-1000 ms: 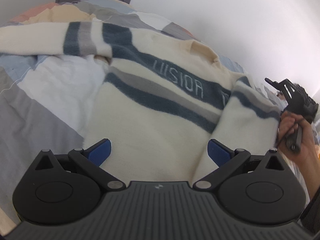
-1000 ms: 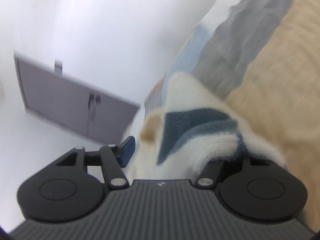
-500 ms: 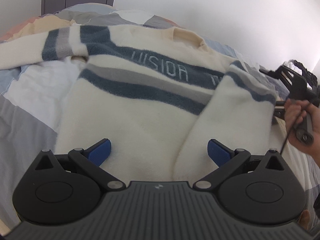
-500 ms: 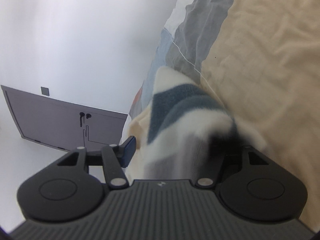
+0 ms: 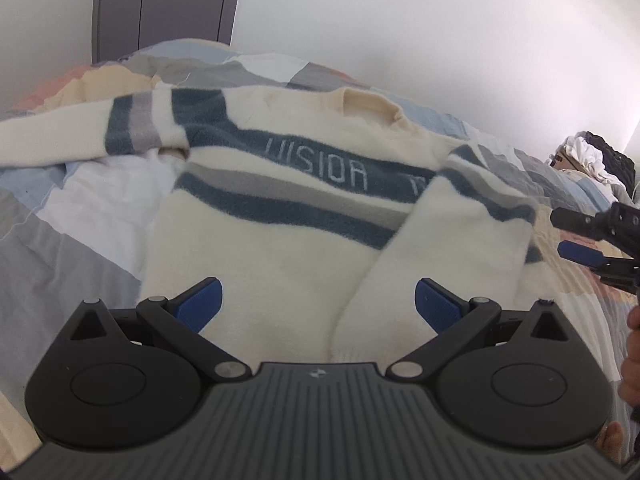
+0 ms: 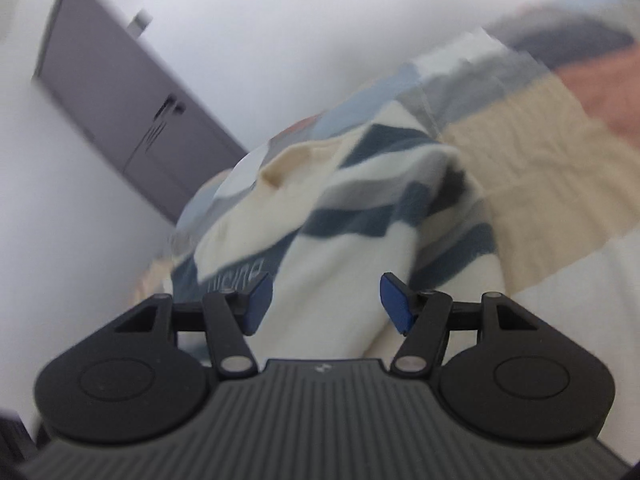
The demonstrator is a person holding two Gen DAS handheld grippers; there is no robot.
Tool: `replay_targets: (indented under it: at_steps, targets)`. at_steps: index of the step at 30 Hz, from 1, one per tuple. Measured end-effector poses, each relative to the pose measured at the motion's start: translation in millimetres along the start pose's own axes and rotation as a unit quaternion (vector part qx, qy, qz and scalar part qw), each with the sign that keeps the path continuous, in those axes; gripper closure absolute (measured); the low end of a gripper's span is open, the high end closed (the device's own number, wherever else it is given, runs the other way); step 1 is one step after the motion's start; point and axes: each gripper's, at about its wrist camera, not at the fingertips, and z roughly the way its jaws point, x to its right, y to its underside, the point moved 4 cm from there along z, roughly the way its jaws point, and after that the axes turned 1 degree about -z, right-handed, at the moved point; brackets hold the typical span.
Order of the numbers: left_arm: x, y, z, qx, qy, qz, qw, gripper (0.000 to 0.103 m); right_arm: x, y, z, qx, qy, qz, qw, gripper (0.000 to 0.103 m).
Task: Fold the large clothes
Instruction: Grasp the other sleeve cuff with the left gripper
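Both grippers look the same: left gripper (image 5: 318,306) and right gripper (image 6: 326,304) have ribbed dark-grey bodies, black linkage arms with silver pivot screws, blue finger pads (image 5: 200,309).

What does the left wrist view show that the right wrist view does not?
Only the left wrist view shows the unfolded sleeve stretched out to the left, a clothes pile at far right, and the right claw from outside. Only the right wrist view shows the sweater's folded edge close up, though blurred. Both show the sweater with one sleeve folded over it, the quilt and the grey door.
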Motion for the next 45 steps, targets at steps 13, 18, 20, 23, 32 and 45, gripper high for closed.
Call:
replay_targets:
  at_steps: [13,18,20,23,32,45]
  targets:
    - [-12.3,-12.0,-19.6,0.049,-0.057,0.004,0.9972,0.000,-80.5,64.5,-12.8,0.010,0.010,-0.137,0.990,0.040]
    - [-35.8,-24.3,-8.3,0.059,-0.101,-0.005,0.9931,0.000,-89.0,77.5,7.5,-0.006,0.019,-0.176,0.984,0.040]
    - [-46.3,-33.3,0.5,0.053,-0.105,-0.019,0.9929,0.000,-88.5,79.5,14.7,-0.016,0.022,-0.178,0.984,0.040]
    - [-71.7,-55.5,21.4,0.023,-0.110,-0.059,0.9920,0.000,-86.9,80.8,25.6,-0.028,0.019,-0.182,0.983,0.040]
    - [-230.8,-113.0,68.6,-0.006,-0.145,-0.205,0.9680,0.000,-78.7,75.8,51.4,-0.038,-0.001,-0.190,0.981,0.041]
    - [-405.3,-112.4,85.6,0.090,-0.183,-0.399,0.8941,0.000,-71.9,75.9,95.6,-0.050,0.018,-0.201,0.978,0.041]
